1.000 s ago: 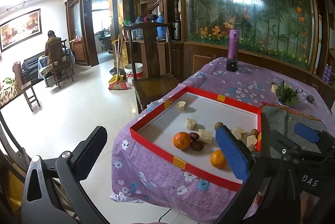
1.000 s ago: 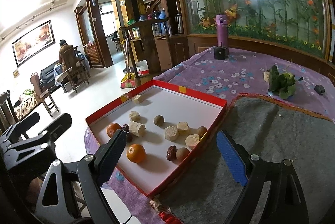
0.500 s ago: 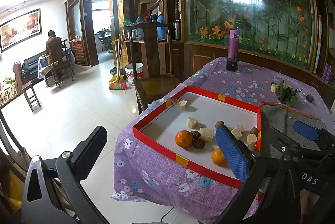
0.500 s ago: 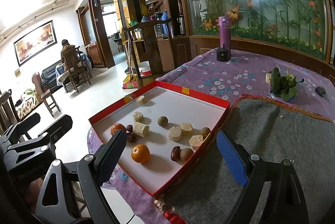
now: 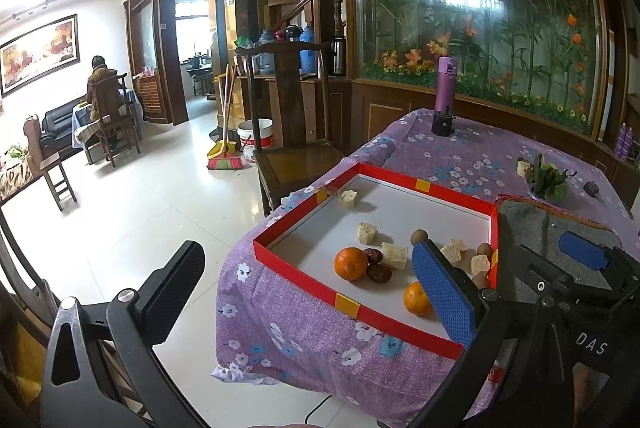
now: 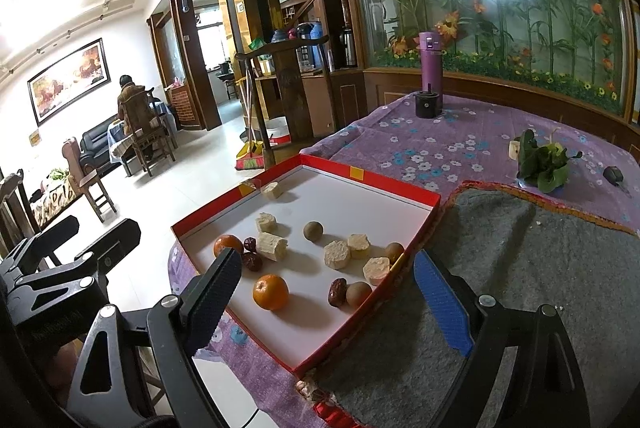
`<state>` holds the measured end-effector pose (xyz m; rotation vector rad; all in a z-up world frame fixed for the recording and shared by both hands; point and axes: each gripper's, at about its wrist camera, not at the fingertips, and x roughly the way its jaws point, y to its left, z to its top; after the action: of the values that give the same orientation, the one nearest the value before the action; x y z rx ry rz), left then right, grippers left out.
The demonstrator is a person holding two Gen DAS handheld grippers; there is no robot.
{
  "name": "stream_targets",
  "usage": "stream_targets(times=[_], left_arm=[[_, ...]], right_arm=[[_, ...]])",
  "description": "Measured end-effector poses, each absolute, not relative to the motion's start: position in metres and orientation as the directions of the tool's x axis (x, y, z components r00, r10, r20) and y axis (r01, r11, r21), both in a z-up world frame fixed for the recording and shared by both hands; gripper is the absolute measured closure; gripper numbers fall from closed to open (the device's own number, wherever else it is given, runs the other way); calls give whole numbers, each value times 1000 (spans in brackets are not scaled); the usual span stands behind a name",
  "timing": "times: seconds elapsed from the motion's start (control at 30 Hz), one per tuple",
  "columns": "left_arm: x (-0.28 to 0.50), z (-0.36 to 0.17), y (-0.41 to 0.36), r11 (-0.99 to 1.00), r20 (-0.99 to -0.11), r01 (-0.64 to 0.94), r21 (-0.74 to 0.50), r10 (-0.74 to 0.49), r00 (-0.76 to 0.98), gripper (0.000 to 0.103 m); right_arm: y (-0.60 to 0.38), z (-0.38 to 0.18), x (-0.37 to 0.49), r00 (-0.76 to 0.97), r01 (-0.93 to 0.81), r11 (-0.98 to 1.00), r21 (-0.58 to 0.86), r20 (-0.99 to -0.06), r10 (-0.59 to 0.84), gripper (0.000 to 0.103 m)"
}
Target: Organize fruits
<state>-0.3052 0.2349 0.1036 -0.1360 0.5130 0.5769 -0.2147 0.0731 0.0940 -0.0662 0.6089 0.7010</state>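
Note:
A red-rimmed tray (image 5: 304, 270) (image 6: 368, 178) with a white floor lies on the purple flowered tablecloth. It holds two oranges (image 6: 271, 292) (image 6: 227, 245), dark red dates (image 6: 254, 260), brown round fruits (image 6: 313, 230) and several pale cut chunks (image 6: 337, 254). In the left wrist view the oranges (image 5: 351, 263) (image 5: 416, 298) sit near the tray's front rim. My left gripper (image 5: 308, 292) hangs open off the table's near-left corner, holding nothing. My right gripper (image 6: 328, 292) stands open in front of the tray's near corner, above the fruit and apart from it.
A grey felt mat (image 6: 540, 288) covers the table right of the tray. Farther back stand a purple bottle (image 6: 430, 76) and a bunch of greens (image 6: 542, 164). A wooden chair (image 5: 296, 156) stands behind the tray's far-left side. A person sits far across the room.

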Motion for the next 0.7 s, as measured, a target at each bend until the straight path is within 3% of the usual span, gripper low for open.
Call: stream_targets(times=[0.7], left_arm=[[-306,103,232,844,-487,-537,15,475,733,0]], right_arm=[[73,97,-215,607,-618,773,146,-536,587,14]])
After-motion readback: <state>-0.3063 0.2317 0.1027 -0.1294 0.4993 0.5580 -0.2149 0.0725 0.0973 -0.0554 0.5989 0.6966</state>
